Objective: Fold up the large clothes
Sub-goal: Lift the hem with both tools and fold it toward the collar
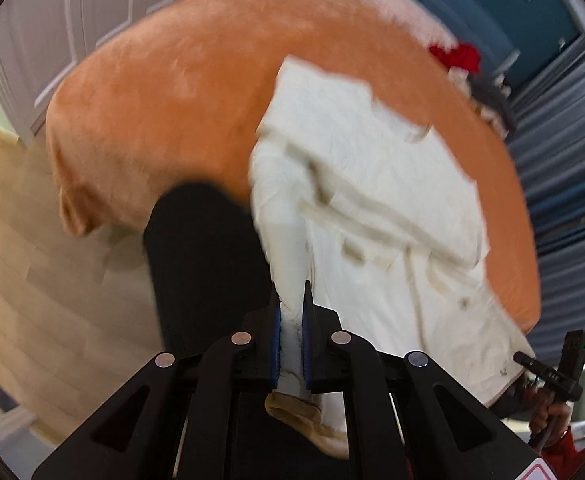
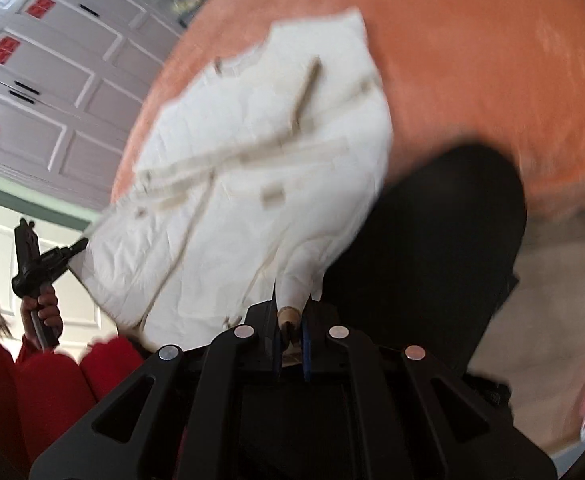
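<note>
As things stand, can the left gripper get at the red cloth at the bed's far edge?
Probably not. The left gripper is shut on the white garment, and the red cloth lies across the orange bed cover, beyond it.

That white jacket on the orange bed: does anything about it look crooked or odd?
Nothing looks damaged. The white jacket lies askew and rumpled on the orange bed, with each end pinched in a gripper, left and right.
</note>
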`<state>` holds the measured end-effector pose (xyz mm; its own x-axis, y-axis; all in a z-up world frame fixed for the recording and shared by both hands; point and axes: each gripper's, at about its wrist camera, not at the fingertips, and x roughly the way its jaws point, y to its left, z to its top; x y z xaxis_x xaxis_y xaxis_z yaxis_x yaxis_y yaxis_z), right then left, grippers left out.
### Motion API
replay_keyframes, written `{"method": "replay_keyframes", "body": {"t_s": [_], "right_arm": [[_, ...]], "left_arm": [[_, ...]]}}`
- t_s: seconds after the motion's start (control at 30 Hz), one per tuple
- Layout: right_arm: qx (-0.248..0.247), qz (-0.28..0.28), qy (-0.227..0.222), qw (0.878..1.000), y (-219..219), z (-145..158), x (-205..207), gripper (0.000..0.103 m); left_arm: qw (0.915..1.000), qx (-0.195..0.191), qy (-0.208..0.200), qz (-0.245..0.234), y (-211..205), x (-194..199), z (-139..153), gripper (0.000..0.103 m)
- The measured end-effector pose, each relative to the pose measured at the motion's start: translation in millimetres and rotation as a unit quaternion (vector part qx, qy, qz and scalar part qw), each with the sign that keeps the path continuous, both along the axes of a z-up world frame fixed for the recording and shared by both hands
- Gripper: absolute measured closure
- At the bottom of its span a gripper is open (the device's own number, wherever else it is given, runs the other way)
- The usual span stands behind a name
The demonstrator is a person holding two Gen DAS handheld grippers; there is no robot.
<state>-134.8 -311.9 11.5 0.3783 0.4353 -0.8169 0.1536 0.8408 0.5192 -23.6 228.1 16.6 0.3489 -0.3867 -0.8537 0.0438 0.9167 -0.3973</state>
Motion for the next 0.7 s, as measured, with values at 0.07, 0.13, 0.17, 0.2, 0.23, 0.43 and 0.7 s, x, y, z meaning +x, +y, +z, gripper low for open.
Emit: {"method": "replay_keyframes", "body": {"t_s": [0.07, 0.13, 0.17, 0.2, 0.23, 0.43, 0.7], "right_arm": [[-0.009, -0.004, -0.045, 0.999, -8.7, 21.2, 24.8, 0.097], [-0.024, -0.008, -0.089, 0.996, -12.9, 41.8, 47.0, 0.097], [-0.029, -0.011, -0.111, 0.993, -14.9, 51.4, 61.3, 0.097], [-0.035, -0.014, -0.131, 0.991, -16.4, 58.6, 72.6, 0.097], [-0.045, -0.021, -0.154, 0.987, -21.1, 66.2, 89.2, 0.097], [-0.058, -0.08, -0.203, 0.974, -33.9, 63.4, 165.1, 0.097], [-0.051, -0.14, -0.191, 0.97, -43.9, 25.9, 229.6, 0.092]], "left_arm": [[0.9993, -0.007, -0.036, -0.008, -10.7, 16.7, 13.8, 0.097], [0.9973, -0.006, -0.072, -0.015, -21.7, 40.4, 27.1, 0.097], [0.9962, -0.006, -0.085, -0.017, -26.7, 47.3, 31.8, 0.097], [0.9945, -0.006, -0.103, -0.019, -32.4, 62.4, 38.2, 0.097], [0.9933, -0.005, -0.114, -0.019, -37.9, 74.1, 43.8, 0.097], [0.9869, 0.023, -0.159, -0.018, -64.1, 151.2, 49.0, 0.097], [0.9905, 0.048, -0.129, 0.003, -82.0, 226.2, 0.6, 0.091]]}}
